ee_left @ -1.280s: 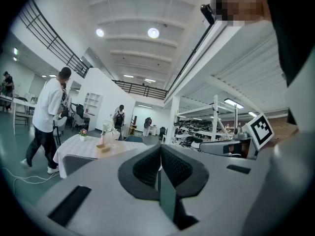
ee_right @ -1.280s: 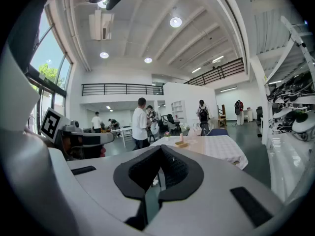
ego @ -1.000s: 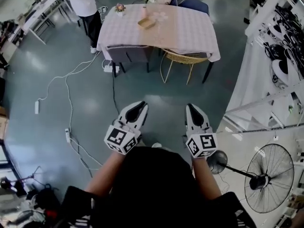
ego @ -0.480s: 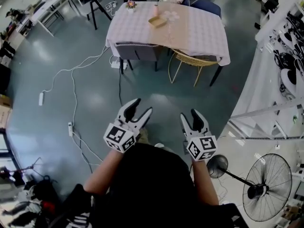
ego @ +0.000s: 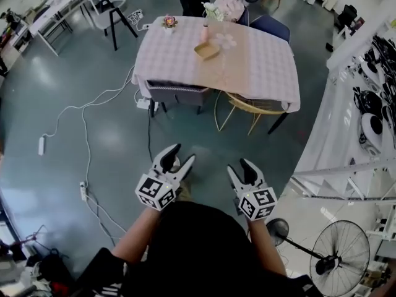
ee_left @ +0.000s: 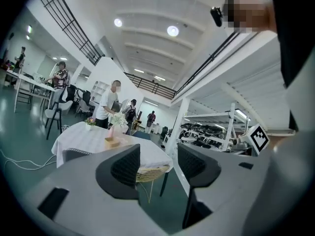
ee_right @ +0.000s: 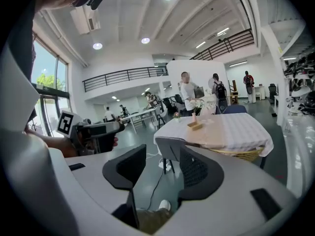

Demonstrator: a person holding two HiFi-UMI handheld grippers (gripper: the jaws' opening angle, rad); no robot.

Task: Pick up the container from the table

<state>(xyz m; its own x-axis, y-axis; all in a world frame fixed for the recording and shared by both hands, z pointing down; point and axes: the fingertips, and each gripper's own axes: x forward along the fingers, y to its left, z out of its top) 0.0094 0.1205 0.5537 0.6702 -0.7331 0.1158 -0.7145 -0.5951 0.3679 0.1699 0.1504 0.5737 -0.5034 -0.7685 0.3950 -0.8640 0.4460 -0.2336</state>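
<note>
My left tool [ego: 181,154] and right tool [ego: 239,166] gape wide, empty, well apart from the container [ego: 206,51] toward the worktop's [ego: 263,67] far edge

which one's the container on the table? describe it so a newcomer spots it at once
Start at the table with the pale checked cloth on the green floor. On its far half, just in front of the pink bottle, lies the container. It is the only low tan box there; its neighbours are the upright bottle, a small flower pot and a white bouquet.
</note>
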